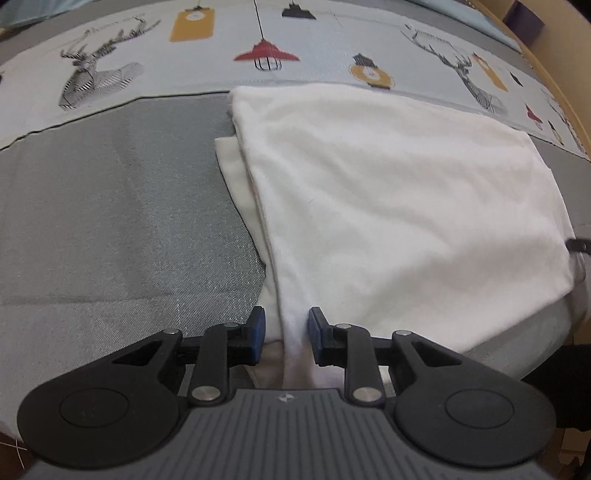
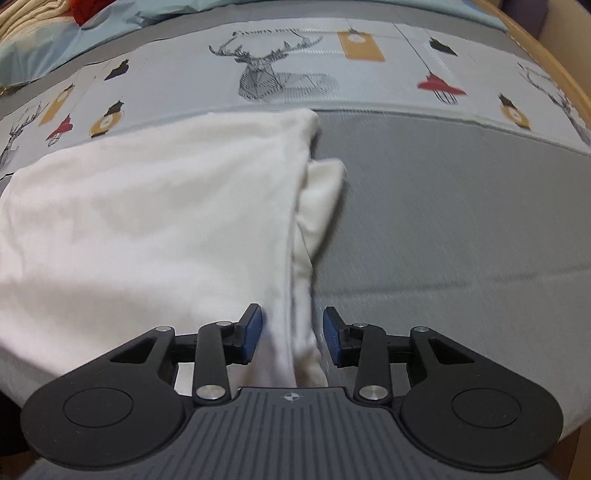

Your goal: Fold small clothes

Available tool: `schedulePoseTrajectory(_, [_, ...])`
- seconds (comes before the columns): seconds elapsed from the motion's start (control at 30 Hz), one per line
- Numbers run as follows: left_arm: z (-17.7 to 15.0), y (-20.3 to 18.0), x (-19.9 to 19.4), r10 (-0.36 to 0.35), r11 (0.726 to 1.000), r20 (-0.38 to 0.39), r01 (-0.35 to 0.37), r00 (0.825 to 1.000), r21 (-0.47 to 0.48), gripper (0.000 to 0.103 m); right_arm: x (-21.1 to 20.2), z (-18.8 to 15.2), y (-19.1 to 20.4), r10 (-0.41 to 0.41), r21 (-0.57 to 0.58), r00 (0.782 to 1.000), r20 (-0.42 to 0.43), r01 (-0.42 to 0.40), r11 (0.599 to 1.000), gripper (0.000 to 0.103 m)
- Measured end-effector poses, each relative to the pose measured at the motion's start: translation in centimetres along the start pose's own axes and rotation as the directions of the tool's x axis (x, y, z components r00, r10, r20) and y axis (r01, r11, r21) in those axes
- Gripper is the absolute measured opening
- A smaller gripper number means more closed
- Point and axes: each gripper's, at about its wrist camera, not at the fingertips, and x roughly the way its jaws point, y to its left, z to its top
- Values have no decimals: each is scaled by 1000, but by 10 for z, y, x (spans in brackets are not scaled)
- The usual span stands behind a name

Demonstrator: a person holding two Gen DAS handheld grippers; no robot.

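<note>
A white garment (image 1: pixel 388 192) lies on the grey bedspread (image 1: pixel 110 221), already folded over itself at least once: an upper layer covers a lower one whose edge peeks out along one side. In my judgement the fold is partly done, with 1 or more folds and some squaring-up left. The left gripper (image 1: pixel 286 334) straddles the near corner of the cloth at 6 o'clock in its view, its blue pads standing apart and not pressing, so it has released. The right gripper (image 2: pixel 291 338) stands likewise over the opposite near corner, jaws parted wider, cloth between them but ungripped. The left view alone shows the garment's far right edge and a dark clip-like object (image 1: pixel 578 245) at 3 o'clock; the right view alone shows a loose flap (image 2: pixel 325 192) poking out at 1 o'clock and crumpled bedding (image 2: pixel 44 22) at 11 o'clock.
</note>
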Motion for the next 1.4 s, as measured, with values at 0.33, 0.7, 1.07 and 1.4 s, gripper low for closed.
schedulePoseTrajectory(0.33, [-7, -13, -1, 13, 1000, -13, -12, 1000, 16, 27, -7, -24, 12, -25, -68, 998, -50, 21, 997, 39])
schedulePoseTrajectory(0.7, [-7, -14, -1, 25, 1000, -15, -25, 1000, 14, 17, -13, -27, 1, -19, -50, 999, -47, 16, 999, 24])
schedulePoseTrajectory(1.07, [-10, -4, -6, 8, 1000, -6, -8, 1000, -3, 5, -23, -25, -3, 8, -36, 1000, -28, -9, 999, 6])
schedulePoseTrajectory(1.4, [-7, 7, -13, 33, 999, 25, -32, 999, -27, 10, -21, -23, -12, -58, -3, 998, -24, 58, 998, 0])
